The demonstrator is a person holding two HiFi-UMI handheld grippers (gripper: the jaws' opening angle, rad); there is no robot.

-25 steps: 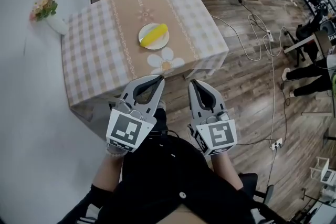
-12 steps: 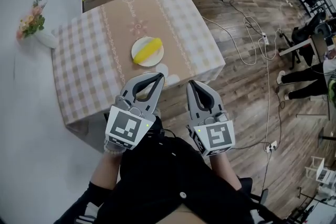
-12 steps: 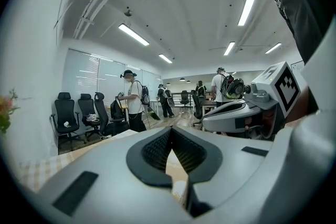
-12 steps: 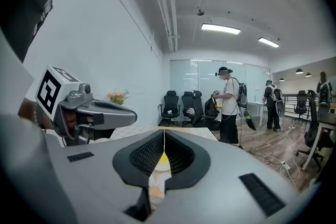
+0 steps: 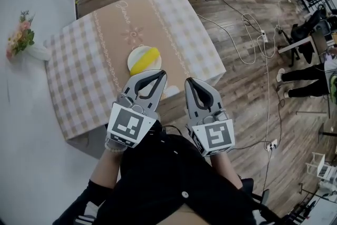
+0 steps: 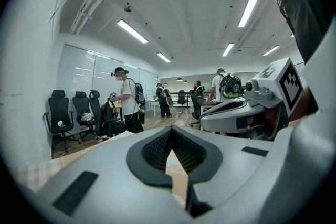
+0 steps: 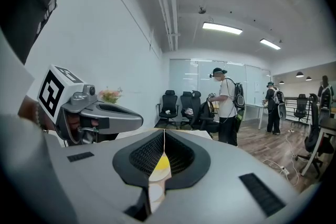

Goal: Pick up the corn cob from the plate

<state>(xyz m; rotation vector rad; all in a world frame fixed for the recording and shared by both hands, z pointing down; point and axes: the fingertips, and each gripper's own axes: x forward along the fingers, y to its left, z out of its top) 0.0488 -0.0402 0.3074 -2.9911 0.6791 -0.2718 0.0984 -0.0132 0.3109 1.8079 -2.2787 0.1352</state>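
A yellow corn cob (image 5: 145,60) lies on a small white plate (image 5: 135,54) in the middle of a table with a checked beige cloth (image 5: 79,81). In the head view my left gripper (image 5: 161,75) is shut and empty, its tip just short of the plate's near rim. Beside it my right gripper (image 5: 189,82) is also shut and empty, over the table's near edge. The left gripper view shows the left gripper (image 6: 171,129) with its tips together. In the right gripper view the corn cob (image 7: 161,163) shows through the gap behind the right gripper's (image 7: 164,131) touching tips.
A white vase of flowers (image 5: 23,42) stands at the table's far left corner by the wall. Cables (image 5: 247,34) run over the wooden floor to the right. Office chairs (image 6: 71,113) and several standing people are beyond the table.
Both grippers have moved forward to the table, side by side. The plate with the corn now lies just ahead of their tips. Both stayed shut.
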